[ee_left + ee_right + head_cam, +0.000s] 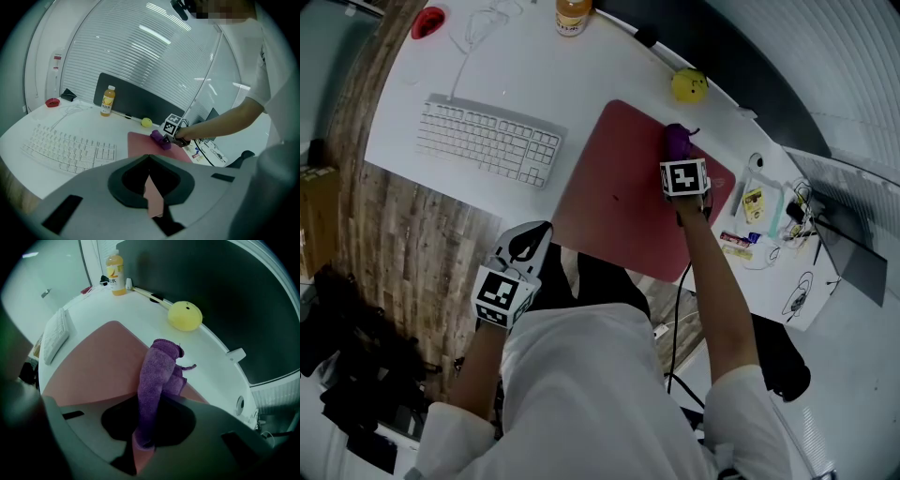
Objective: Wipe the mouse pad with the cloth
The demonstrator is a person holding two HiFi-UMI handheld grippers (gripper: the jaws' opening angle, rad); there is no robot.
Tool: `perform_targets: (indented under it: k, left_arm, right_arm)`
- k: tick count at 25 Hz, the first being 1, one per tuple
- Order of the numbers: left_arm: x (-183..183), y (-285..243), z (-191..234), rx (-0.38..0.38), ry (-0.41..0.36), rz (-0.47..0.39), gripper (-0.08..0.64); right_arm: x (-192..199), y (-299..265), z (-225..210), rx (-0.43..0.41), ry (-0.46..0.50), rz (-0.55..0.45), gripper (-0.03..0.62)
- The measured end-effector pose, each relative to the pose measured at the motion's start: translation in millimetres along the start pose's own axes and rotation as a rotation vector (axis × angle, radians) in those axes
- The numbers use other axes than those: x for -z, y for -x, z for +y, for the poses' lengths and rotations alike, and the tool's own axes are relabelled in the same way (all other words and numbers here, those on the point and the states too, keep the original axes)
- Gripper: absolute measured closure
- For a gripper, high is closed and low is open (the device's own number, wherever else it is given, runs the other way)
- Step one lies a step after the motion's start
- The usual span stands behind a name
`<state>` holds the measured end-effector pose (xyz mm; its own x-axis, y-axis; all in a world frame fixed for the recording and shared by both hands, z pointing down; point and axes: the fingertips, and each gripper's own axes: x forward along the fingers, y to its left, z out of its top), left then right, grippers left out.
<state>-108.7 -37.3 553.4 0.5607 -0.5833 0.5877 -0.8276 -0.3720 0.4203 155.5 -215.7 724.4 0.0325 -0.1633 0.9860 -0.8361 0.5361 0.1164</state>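
Note:
A dusty-red mouse pad [619, 192] [140, 143] [93, 366] lies on the white desk. A purple cloth [677, 141] [160, 138] [157, 380] rests on the pad's far right part, and my right gripper [680, 159] [143, 446] is shut on it, with the cloth trailing out ahead of the jaws. My left gripper [525, 246] [152, 201] hovers at the desk's near edge, just off the pad's near left corner, shut with nothing in it.
A white keyboard [487, 141] lies left of the pad. Beyond the pad are a yellow ball [689, 85], an orange drink bottle [572, 16] and a red object [428, 22]. Cables and small packets [759, 225] clutter the right. The wood floor [403, 253] lies below the desk edge.

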Motion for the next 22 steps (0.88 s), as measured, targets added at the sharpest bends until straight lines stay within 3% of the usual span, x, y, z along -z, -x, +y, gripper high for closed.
perform_targets:
  k: [22]
  left_arm:
    - [3.4, 33.1, 35.7, -0.03, 0.003, -0.002, 0.543]
  right_arm:
    - [-94.5, 11.5, 156.7, -0.183, 0.102, -0.122, 0.52]
